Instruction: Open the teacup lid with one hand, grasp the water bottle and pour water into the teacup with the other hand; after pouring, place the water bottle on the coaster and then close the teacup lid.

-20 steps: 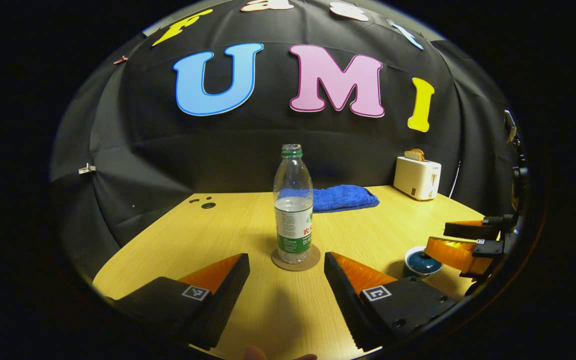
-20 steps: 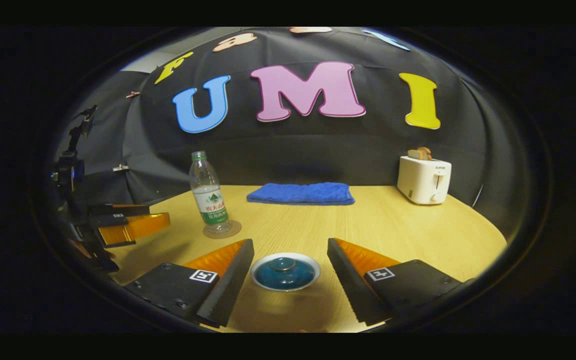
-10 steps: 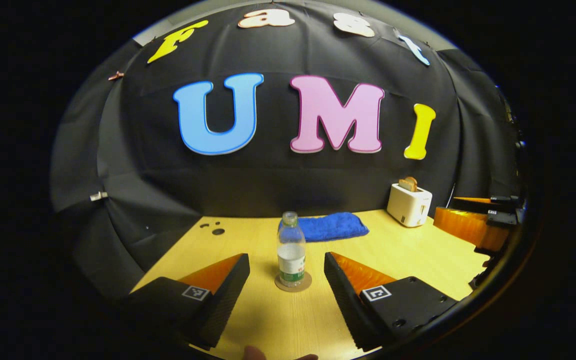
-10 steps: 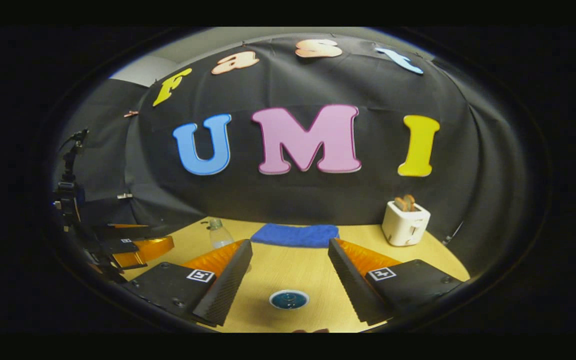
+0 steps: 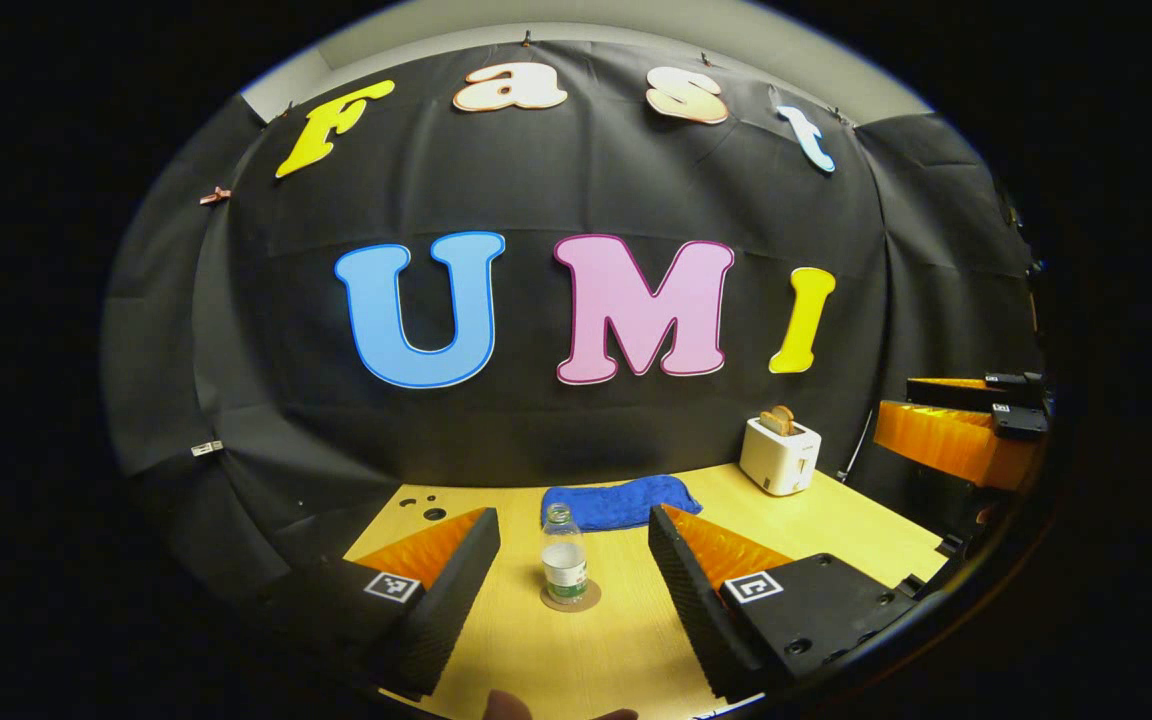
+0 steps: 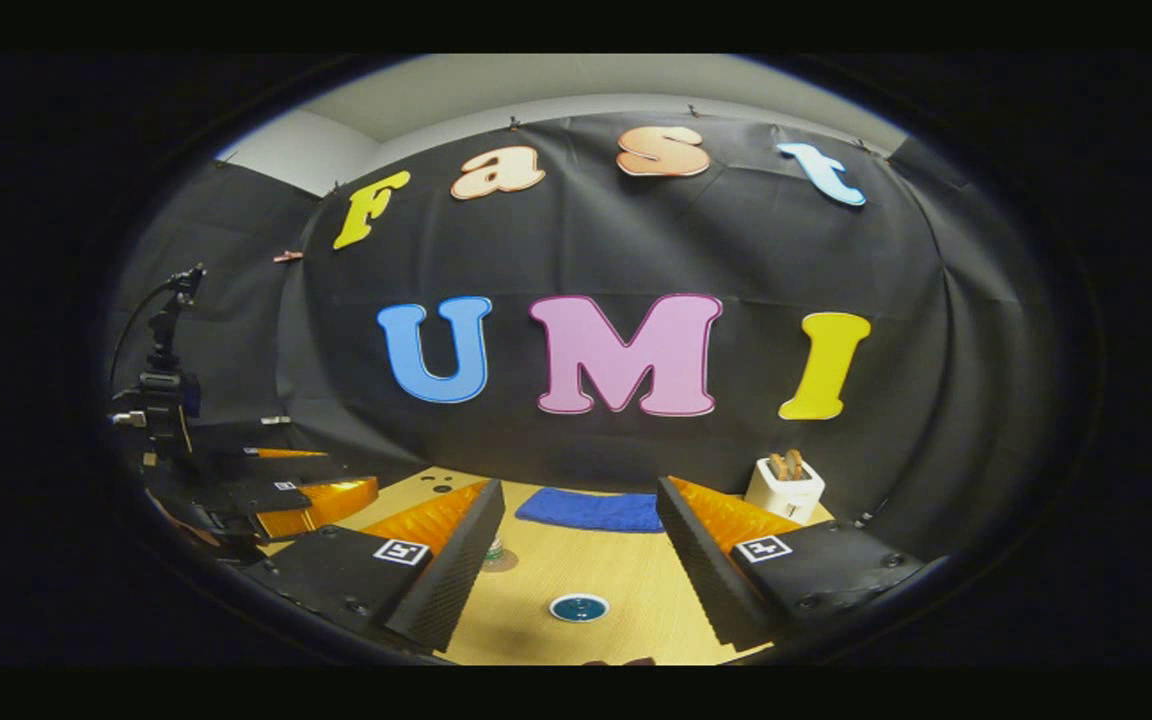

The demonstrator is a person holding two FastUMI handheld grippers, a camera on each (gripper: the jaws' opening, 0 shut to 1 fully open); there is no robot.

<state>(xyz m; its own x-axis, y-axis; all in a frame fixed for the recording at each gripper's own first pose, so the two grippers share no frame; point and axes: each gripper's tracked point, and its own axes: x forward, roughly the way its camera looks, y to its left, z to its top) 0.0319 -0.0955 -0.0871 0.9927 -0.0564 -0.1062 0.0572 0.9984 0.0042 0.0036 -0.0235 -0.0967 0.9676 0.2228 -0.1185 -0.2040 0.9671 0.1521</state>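
Jaws stood wide apart and empty on both the left gripper (image 5: 573, 590) and right gripper (image 6: 580, 570), which had pulled back high above the table (image 5: 626, 650), leaving the water bottle (image 5: 563, 567) on its coaster (image 5: 570, 600) and the lidded teacup (image 6: 578, 606) looking finished with.

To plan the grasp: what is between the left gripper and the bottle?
Only bare table, in the left gripper view; the left gripper is open, the bottle on its coaster.

Water bottle (image 6: 493, 548): right gripper's near finger (image 6: 441, 575) is hiding most of it in the right gripper view. Teacup (image 6: 578, 607): showing too small to judge lid seating. Left gripper (image 6: 321, 500): edge is cutting it off.
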